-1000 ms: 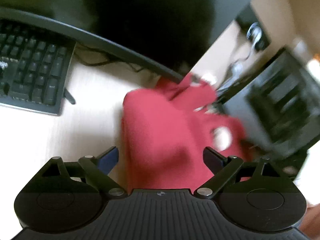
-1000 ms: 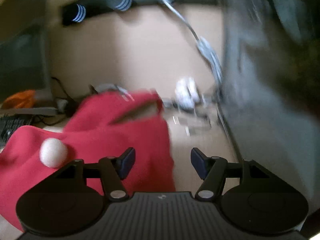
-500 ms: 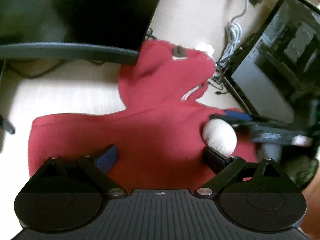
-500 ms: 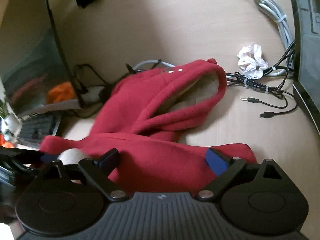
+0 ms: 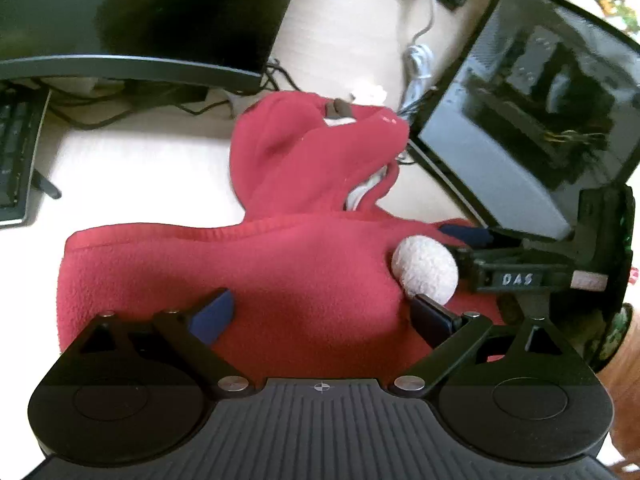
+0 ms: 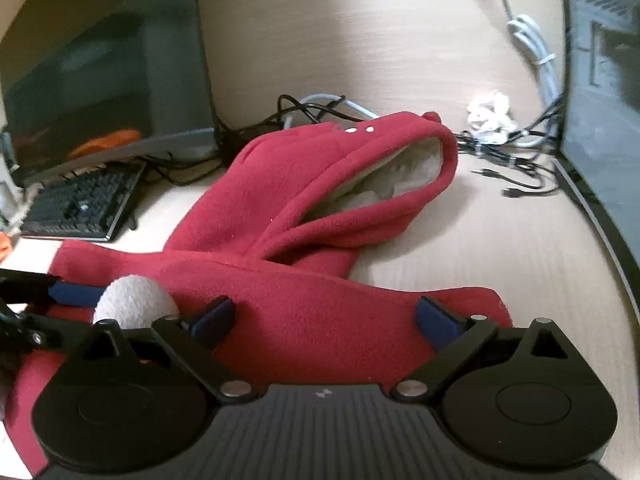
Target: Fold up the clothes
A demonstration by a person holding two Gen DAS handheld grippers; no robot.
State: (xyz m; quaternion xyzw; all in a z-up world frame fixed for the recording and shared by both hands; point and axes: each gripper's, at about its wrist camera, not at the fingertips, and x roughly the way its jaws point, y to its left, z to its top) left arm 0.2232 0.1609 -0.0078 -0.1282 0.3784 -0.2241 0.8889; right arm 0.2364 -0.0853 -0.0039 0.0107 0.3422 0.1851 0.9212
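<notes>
While the red fleece hooded garment lies flat on the pale wooden desk, both grippers hang just above its folded body. Jaws of the left gripper are spread wide, having just been opening, with red cloth showing between them but nothing pinched. Jaws of the right gripper likewise stand wide after opening, fleece beneath the gap, no grip. A white pompom sits on the garment between the two tools (close by the left gripper's right finger). Its hood points toward tangled cables; a keyboard lies off to one side.
</notes>
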